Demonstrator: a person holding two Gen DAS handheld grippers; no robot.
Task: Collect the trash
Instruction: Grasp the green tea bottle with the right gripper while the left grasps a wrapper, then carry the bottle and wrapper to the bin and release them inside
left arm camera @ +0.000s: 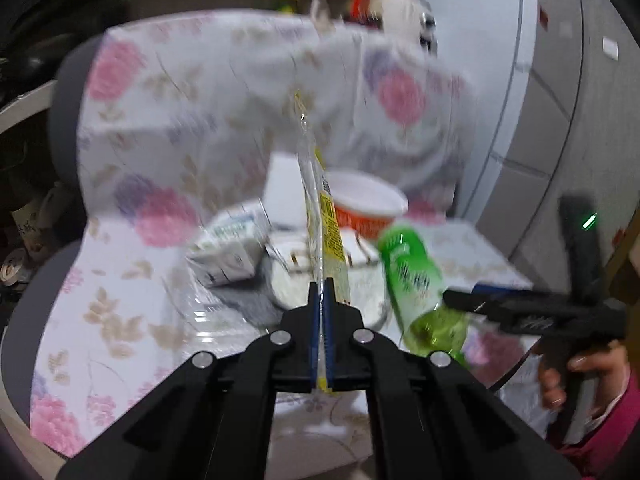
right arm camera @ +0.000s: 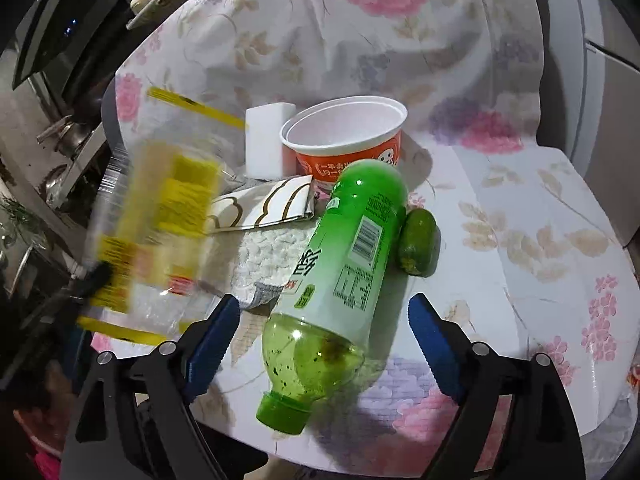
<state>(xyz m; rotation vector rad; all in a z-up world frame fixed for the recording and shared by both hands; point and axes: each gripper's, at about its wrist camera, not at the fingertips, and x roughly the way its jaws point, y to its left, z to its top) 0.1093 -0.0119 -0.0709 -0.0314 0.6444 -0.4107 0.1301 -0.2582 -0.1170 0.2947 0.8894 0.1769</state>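
Note:
My left gripper is shut on a clear wrapper with yellow print, which stands up edge-on from its pads. In the right wrist view the same wrapper hangs blurred at the left, above the table. A green plastic bottle lies on its side with its cap toward me. My right gripper stands open with the bottle's lower half between its blue pads, and a gap shows on each side. The bottle also shows in the left wrist view, with a hand holding the right gripper beside it.
On the floral tablecloth stand an orange paper cup and a white block. A folded patterned paper, a white textured towel and a small green fruit lie nearby. A crushed carton lies left.

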